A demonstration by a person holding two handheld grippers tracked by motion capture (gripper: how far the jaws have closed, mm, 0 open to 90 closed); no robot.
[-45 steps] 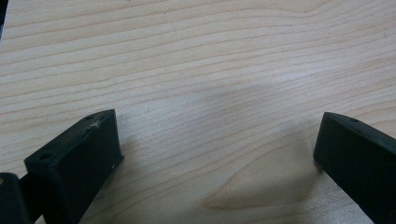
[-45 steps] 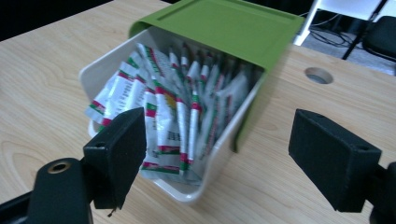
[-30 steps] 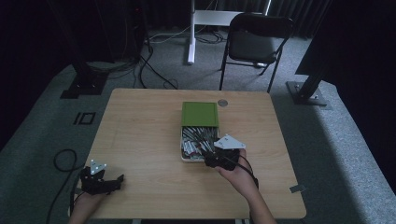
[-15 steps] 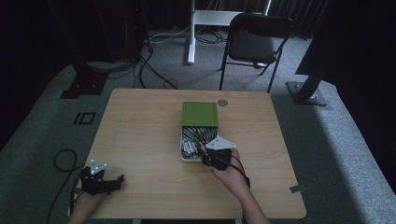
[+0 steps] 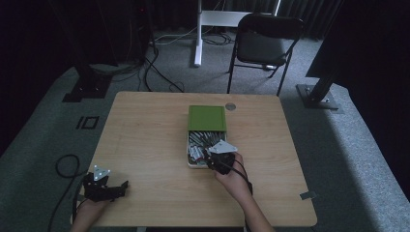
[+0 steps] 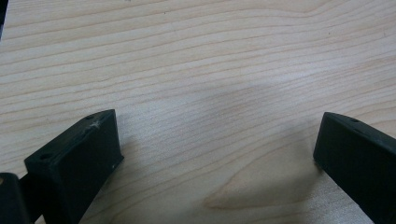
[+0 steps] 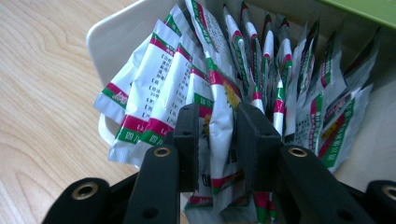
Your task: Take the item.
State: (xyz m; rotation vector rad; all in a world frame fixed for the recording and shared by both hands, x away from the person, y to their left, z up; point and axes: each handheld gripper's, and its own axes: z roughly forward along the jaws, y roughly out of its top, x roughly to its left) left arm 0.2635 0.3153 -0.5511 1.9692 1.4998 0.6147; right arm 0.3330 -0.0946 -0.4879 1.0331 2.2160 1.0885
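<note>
Down into the box comes our right gripper, jaws just closing around one upright sachet among the packed row; we judge the pads pressing its faces. Its long axis runs up out of the box. Our left gripper rests wide apart, well away.

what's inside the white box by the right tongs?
The white box holds upright foil sachets with red and green bands, packed close. The right tongs have just been closing on one sachet. The green lid covers the far end; the box bottom is hidden.
</note>
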